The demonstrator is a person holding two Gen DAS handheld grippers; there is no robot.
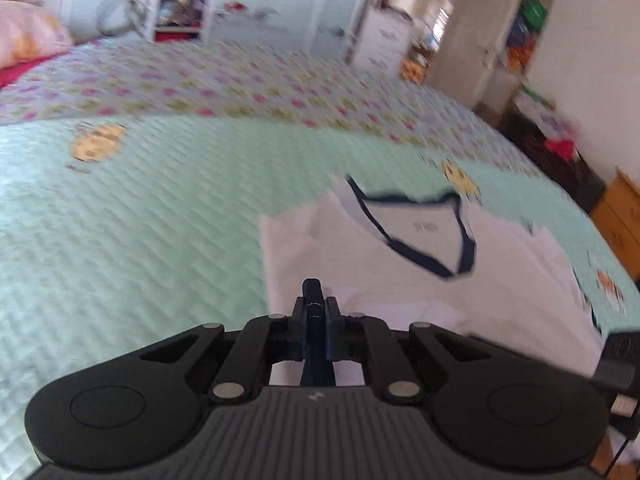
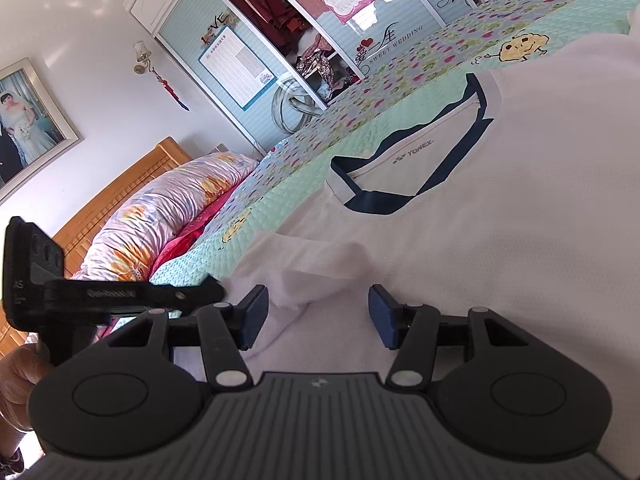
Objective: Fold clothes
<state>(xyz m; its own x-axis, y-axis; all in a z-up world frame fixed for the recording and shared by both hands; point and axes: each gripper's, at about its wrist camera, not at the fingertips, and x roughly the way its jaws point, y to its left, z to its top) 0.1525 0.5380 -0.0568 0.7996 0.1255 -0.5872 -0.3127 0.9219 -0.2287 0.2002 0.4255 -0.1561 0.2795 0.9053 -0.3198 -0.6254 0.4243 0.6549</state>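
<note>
The white shirt (image 2: 500, 220) with a navy V-collar (image 2: 404, 184) is spread flat on the bed (image 1: 140, 216), over its mint quilt. The left gripper (image 1: 314, 300) is held low above the shirt's near edge, fingers pressed together; whether cloth is pinched cannot be told. The right gripper (image 2: 316, 314) is kept with fingers spread around a raised fold of white fabric, untouched by the pads.

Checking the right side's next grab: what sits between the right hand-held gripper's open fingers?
In the right wrist view, a raised fold of the white shirt lies between the open fingers of the right hand-held gripper; the pads are not pressing on it.
</note>
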